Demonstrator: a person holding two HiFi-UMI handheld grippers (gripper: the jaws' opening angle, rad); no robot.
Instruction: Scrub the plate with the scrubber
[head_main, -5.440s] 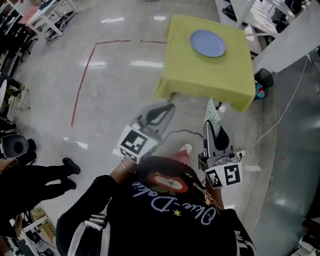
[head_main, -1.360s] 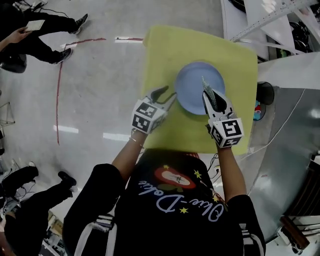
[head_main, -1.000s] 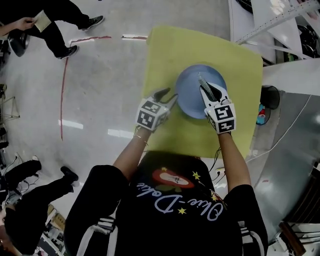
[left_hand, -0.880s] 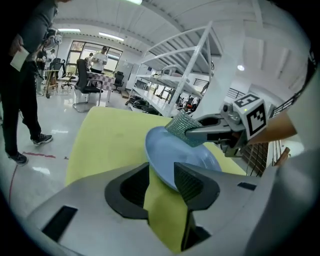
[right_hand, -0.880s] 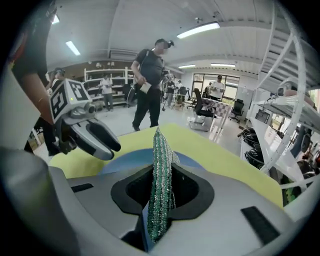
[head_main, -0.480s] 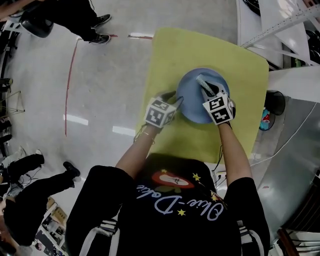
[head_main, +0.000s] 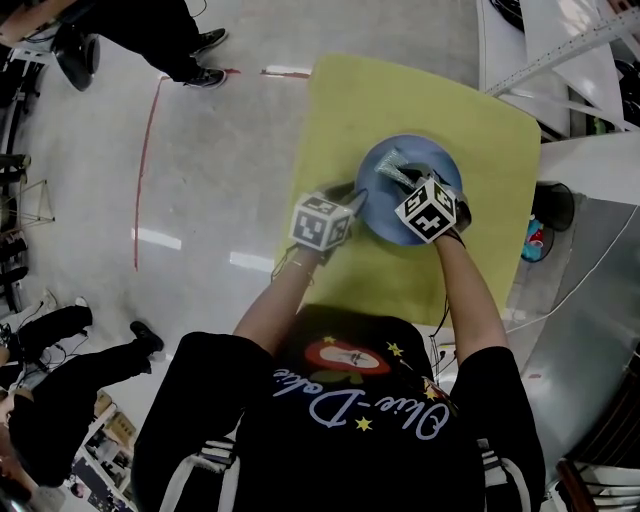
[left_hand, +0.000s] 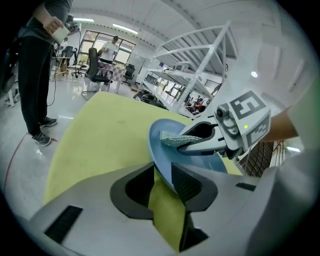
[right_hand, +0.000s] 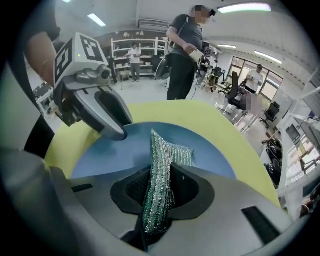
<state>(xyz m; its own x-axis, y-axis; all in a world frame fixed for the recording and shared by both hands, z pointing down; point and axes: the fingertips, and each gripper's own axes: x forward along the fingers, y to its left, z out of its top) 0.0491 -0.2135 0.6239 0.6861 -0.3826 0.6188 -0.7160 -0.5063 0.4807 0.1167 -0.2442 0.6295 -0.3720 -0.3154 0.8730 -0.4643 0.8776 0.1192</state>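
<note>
A round blue plate (head_main: 388, 218) lies on a table under a yellow cloth (head_main: 480, 130). My left gripper (head_main: 358, 200) is at the plate's left rim. Its jaws have just been closing, and in the left gripper view the plate (left_hand: 159, 150) fills the gap between the tips of my left gripper (left_hand: 162, 175). My right gripper (head_main: 400, 178) points steeply down over the plate, shut on a silvery-green mesh scrubber (right_hand: 160, 170). The scrubber's free end (head_main: 388, 165) rests on the plate's surface (right_hand: 110, 150).
The table's left edge drops to a grey floor with a red tape line (head_main: 145, 160). People stand at the upper left (head_main: 180, 30), one close behind the table (right_hand: 182, 55). White metal frames (head_main: 560, 40) border the table's right side.
The right gripper sank and rolled until the scrubber met the plate. The left gripper dropped slightly to the plate's left rim and narrowed its jaws around it.
</note>
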